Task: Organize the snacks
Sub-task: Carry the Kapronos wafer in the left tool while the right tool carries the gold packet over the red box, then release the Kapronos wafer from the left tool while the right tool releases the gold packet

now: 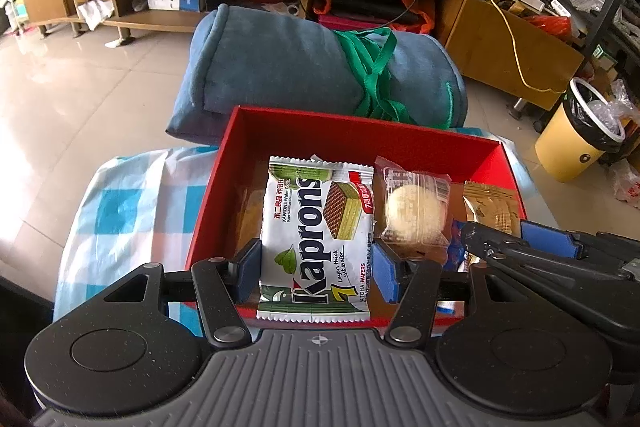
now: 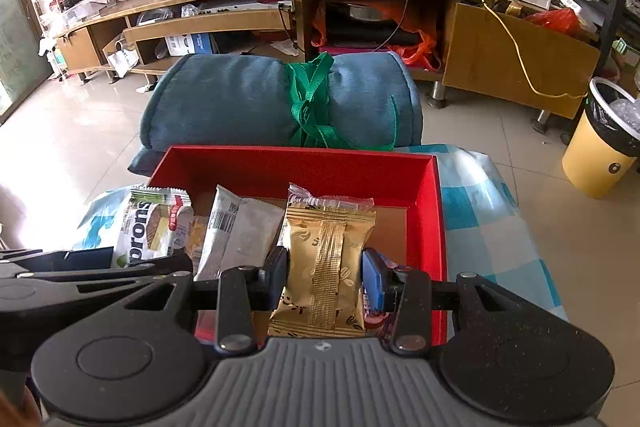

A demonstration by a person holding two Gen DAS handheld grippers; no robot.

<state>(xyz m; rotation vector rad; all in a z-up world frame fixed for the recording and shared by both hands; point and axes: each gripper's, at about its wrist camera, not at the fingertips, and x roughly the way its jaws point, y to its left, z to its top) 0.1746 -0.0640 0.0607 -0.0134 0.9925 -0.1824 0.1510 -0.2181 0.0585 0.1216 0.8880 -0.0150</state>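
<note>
- Two snack packets are clamped at once, one in each gripper, both held over the open red box point(image 1: 360, 135).
- The left gripper point(image 1: 316, 269) pinches a white Kaprons matcha wafer packet point(image 1: 318, 239) by its two long edges, its blue pads point(image 1: 384, 273) pressed against the wrapper; the packet hangs over the left part of the box.
- The right gripper point(image 2: 325, 273) is closed on a gold foil snack packet point(image 2: 326, 269), gripped at mid-height, above the box's middle-right area.
- Between the two held packets, a clear-wrapped round pastry point(image 1: 414, 209) lies in the box; in the right wrist view a white wrapped snack point(image 2: 240, 235) leans beside the gold packet.
- The box's cardboard-brown floor point(image 2: 388, 231) shows bare toward its right wall.
- The box sits on a blue-and-white checked cloth point(image 2: 480, 195).
- Touching the box's far wall is a rolled blue blanket point(image 2: 240, 99) tied with a green strap point(image 2: 310, 103).
- Beyond, on the tiled floor, stands a long wooden TV cabinet point(image 2: 512, 55) cluttered with cables, and a yellow trash bin point(image 2: 604, 151) with a black liner stands to the right.
</note>
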